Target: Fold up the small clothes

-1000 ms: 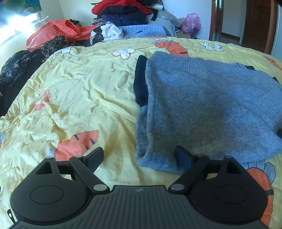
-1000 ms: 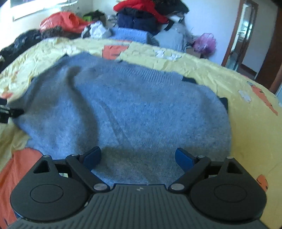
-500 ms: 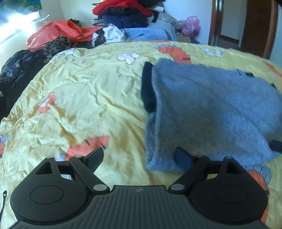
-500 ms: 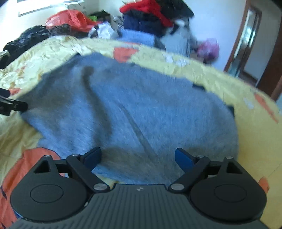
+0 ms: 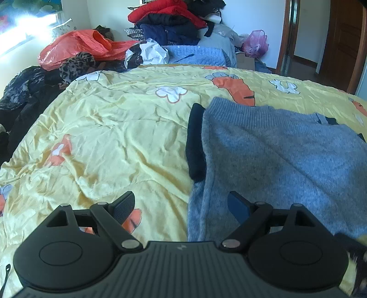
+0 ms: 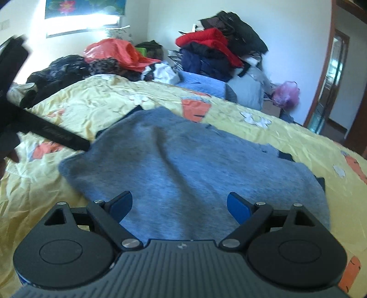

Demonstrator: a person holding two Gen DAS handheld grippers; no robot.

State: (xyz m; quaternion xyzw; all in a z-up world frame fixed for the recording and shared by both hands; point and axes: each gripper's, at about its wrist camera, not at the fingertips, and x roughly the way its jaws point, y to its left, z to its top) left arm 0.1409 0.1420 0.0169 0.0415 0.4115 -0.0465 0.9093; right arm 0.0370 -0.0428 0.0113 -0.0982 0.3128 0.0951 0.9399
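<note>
A grey-blue knitted sweater (image 5: 275, 160) lies folded on the yellow bed cover (image 5: 114, 137), with a dark navy part (image 5: 195, 142) showing under its left edge. My left gripper (image 5: 181, 204) hovers open above the sweater's near left corner, nothing between its fingers. In the right wrist view the same sweater (image 6: 195, 165) spreads out below my right gripper (image 6: 180, 205), which is open and holds nothing. A blurred dark shape, the left gripper (image 6: 57, 135), reaches in from the left beside the sweater's left corner.
A heap of clothes (image 5: 174, 20) in red, navy and black, a red plastic bag (image 5: 78, 48) and a folded blue garment (image 5: 195, 56) crowd the far end of the bed. Dark clothing (image 5: 20, 100) lies at the far left. A wooden door (image 5: 341, 41) stands at the right.
Both grippers have pulled back and risen from the sweater, so more of the bed shows. The right view has swung, bringing the left gripper in at its left side. The sweater lies unchanged.
</note>
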